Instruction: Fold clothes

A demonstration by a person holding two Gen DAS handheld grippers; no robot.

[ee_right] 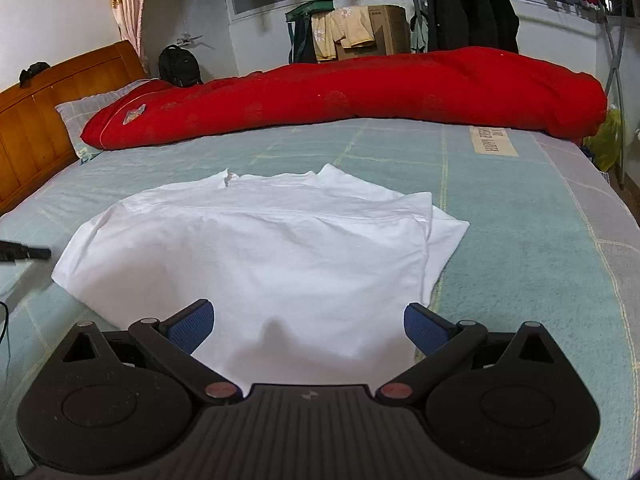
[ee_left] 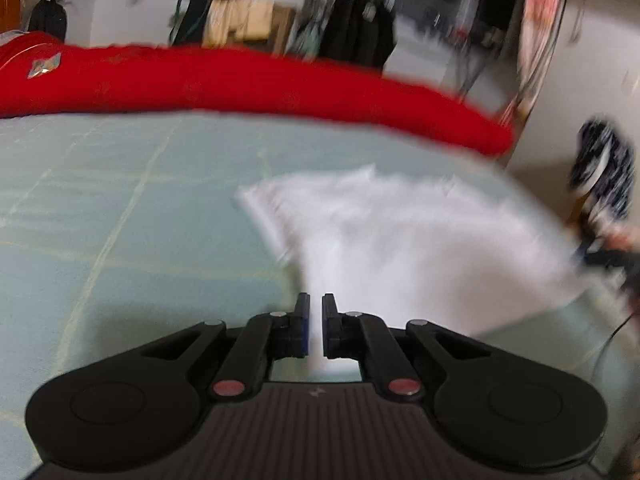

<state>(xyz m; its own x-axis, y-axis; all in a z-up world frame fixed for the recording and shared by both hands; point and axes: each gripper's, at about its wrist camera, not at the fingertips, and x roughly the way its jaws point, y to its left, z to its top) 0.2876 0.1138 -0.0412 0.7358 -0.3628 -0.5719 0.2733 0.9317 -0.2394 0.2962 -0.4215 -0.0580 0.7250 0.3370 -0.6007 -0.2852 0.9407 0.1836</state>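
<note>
Left gripper (ee_left: 316, 312) pinches a fold of the white cotton T-shirt (ee_right: 256, 248), while the right gripper (ee_right: 308, 320) hangs over it with jaws spread wide.

Largest is the pale green checked bedsheet (ee_right: 520, 240), with a long red quilt roll (ee_right: 360, 88) along its far side. On the sheet, partly folded, the T-shirt spreads ahead of both grippers: its near hem passes between the right gripper's blue pads (ee_right: 192, 326) without touching them, and its left corner is clamped in the left gripper's nearly closed jaws.
</note>
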